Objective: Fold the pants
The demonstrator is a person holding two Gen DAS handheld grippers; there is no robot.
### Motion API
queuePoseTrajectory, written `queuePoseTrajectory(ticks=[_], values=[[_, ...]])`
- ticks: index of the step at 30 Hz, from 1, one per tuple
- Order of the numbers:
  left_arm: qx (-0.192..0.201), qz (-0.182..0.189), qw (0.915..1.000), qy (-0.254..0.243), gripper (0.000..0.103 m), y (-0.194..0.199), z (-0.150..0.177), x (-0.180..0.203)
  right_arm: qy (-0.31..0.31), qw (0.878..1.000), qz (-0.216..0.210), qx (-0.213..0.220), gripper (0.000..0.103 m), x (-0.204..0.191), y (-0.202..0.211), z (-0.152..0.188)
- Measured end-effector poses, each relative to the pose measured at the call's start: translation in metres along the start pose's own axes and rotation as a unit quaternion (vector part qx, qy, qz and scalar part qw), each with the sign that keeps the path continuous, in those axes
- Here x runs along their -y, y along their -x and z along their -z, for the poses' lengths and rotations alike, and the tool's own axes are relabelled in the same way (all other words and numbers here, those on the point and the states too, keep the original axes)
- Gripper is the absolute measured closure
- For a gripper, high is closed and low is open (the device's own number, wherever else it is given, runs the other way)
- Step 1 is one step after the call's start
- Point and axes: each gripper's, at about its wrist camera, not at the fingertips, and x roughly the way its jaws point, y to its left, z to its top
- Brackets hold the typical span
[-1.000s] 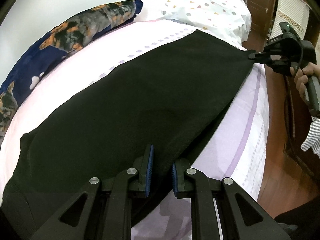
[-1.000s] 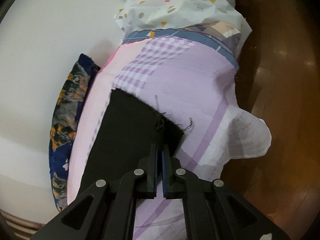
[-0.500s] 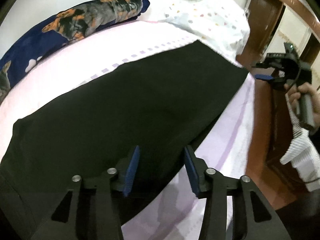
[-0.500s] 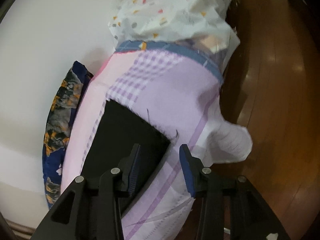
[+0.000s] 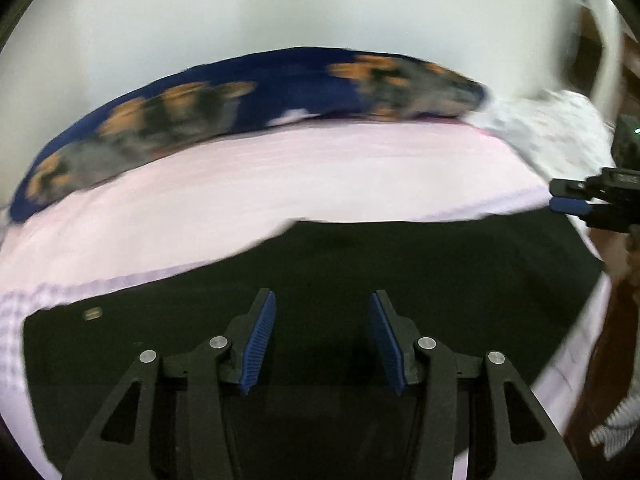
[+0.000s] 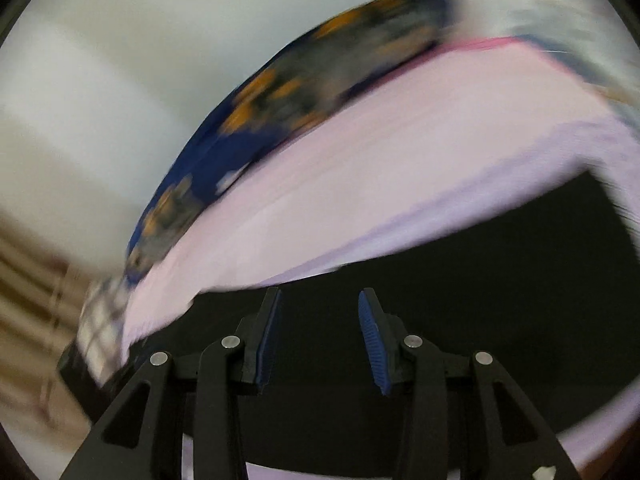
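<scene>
The black pants (image 5: 400, 276) lie flat along the near side of the pink bed sheet (image 5: 280, 184). My left gripper (image 5: 322, 340) is open and empty just above the pants, near their near edge. My right gripper (image 6: 318, 336) is open and empty too, over the pants (image 6: 480, 300) in its own view. The right gripper also shows at the right edge of the left wrist view (image 5: 592, 204), beyond the far end of the pants. Both views are blurred by motion.
A dark blue pillow with orange dog print (image 5: 260, 104) lies along the far side of the bed against the white wall. A white spotted quilt (image 5: 560, 132) is bunched at the right end. Brown wood floor (image 6: 24, 320) shows at the left of the right wrist view.
Both grippers let go of the pants, opened wider and swung round to face across the bed toward the wall. The pants stay flat on the sheet.
</scene>
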Motion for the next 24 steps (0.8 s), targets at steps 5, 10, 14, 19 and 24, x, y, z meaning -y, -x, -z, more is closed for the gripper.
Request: queuePoseTrajectory(ticks=[5,10,14,19,24], values=[[-0.016,-0.043,0.9977,0.049,0.053,-0.010,0.007,-0.053,0.089,0.991,-0.048,-0.086,0.065,-0.073,-0.078,-0.015],[-0.015,-0.035,0.9974,0.061,0.053,-0.010,0.016,-0.073,0.161,0.972,-0.065,-0.156,0.065,-0.129,-0.146,-0.019],[-0.016,-0.024,0.9973,0.068,0.053,-0.016,0.018,-0.080,0.191,0.961,-0.059,-0.191,0.065,-0.146,-0.184,-0.016],[-0.012,-0.005,0.9971,0.075,0.053,-0.017,0.018,-0.086,0.212,0.953,-0.079,-0.201,0.095,-0.161,-0.205,-0.015],[-0.009,0.014,0.9953,0.095,0.053,-0.018,0.019,-0.096,0.209,0.962,-0.058,-0.169,0.099,-0.164,-0.207,-0.031]])
